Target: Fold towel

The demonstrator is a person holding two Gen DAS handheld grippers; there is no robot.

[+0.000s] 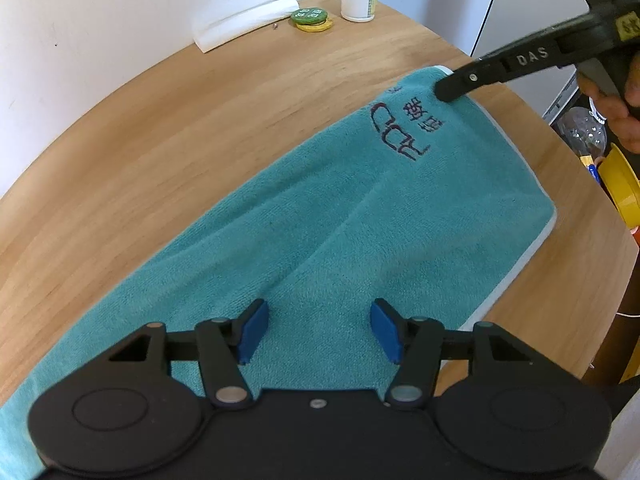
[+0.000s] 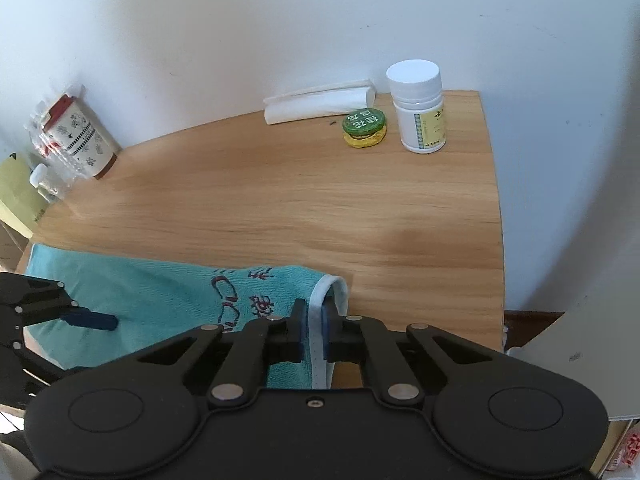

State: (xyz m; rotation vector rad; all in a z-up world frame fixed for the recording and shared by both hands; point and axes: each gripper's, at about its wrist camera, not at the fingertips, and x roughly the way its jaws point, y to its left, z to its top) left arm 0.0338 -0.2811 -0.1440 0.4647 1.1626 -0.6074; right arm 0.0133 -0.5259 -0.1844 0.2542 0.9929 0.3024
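Observation:
A teal towel with dark embroidered lettering and a white hem lies folded on the wooden table. My left gripper is open just above the towel's near end, blue pads apart. My right gripper is shut on the towel's white-hemmed far corner; it shows in the left wrist view pinching that corner. The towel also shows in the right wrist view, with the left gripper's blue fingertip over it.
A white pill bottle, a green and yellow tin and a folded white paper sit at the table's far edge by the wall. A wrapped patterned box stands far left. The table's right edge is close.

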